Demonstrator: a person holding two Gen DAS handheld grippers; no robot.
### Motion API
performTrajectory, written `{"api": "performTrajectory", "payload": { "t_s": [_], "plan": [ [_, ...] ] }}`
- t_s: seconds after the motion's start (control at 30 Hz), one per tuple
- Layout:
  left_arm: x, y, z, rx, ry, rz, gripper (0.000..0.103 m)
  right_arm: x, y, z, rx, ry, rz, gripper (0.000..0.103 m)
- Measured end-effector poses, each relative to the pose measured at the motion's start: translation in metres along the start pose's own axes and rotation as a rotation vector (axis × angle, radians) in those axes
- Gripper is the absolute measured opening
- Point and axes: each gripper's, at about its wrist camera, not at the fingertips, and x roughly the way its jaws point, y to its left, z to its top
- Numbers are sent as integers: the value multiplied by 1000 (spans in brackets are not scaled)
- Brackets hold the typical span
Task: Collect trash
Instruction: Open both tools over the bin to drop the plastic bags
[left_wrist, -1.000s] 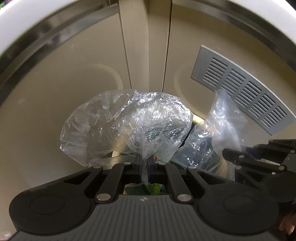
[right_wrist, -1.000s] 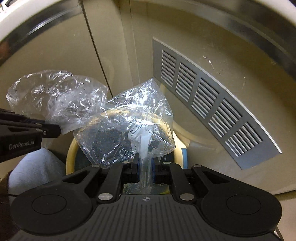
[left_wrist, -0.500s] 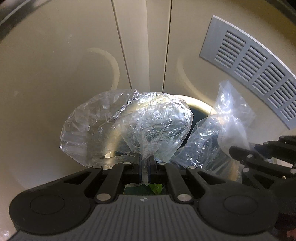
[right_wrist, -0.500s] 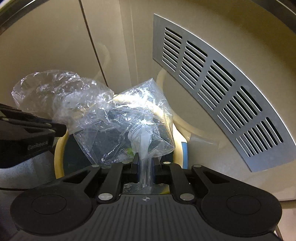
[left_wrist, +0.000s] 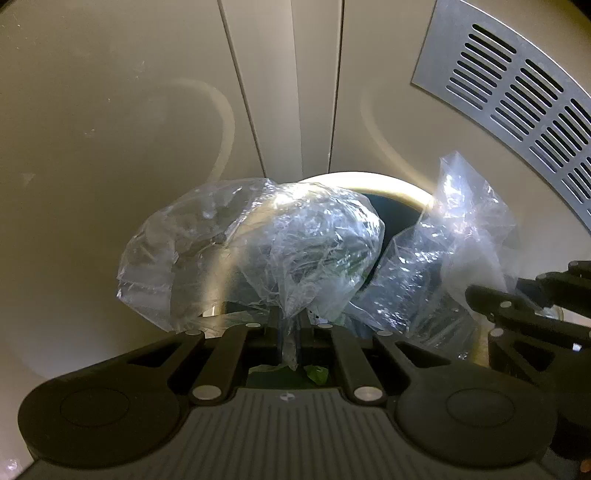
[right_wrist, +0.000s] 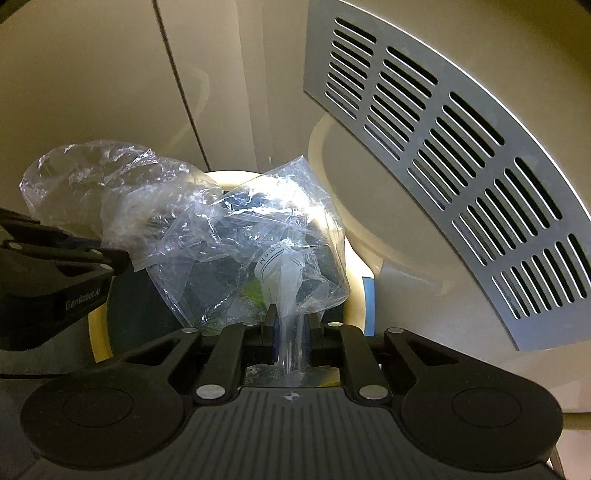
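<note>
The left gripper's fingers (left_wrist: 274, 325) pinch a crumpled clear plastic bag (left_wrist: 255, 247); the right gripper's fingers (right_wrist: 271, 325), jaws just easing apart, pinch another clear bag (right_wrist: 258, 251). Both hang over a cream-rimmed bin (right_wrist: 356, 266), its contents obscured.

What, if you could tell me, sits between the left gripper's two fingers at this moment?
The gathered neck of a crumpled clear plastic bag sits pinched in the left gripper, shown in the left wrist view.

Dim yellowish light – fisheye-bent edges
</note>
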Motion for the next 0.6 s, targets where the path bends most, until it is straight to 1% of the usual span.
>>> {"api": "performTrajectory", "payload": {
  "t_s": [0.07, 0.13, 0.17, 0.2, 0.3, 0.33, 0.4, 0.53, 0.6],
  "plan": [
    [-1, 0, 0, 10, -4, -15, 23, 1, -2, 1, 11, -3, -5, 20],
    [-4, 0, 1, 13, -15, -23, 64, 1, -5, 1, 23, -5, 1, 25],
    [-5, 1, 1, 13, -26, -27, 73, 1, -5, 1, 29, -4, 4, 33],
    [-7, 2, 1, 13, -39, -27, 85, 0, -7, 1, 35, -5, 5, 42],
    [-17, 2, 2, 27, -63, -20, 89, -4, -8, 2, 47, -8, -6, 51],
    [-20, 2, 2, 30, -64, -19, 90, -6, -9, 2, 49, -8, -7, 53],
    [-25, 4, 3, 27, -65, -18, 90, -11, -9, 3, 50, -13, -4, 61],
    [-38, 10, 2, 18, -69, -21, 90, -25, -7, 3, 25, -36, -8, 68],
    [-45, 12, -2, 18, -78, -19, 90, -33, -7, 1, 11, -48, -7, 73]
  ]
}}
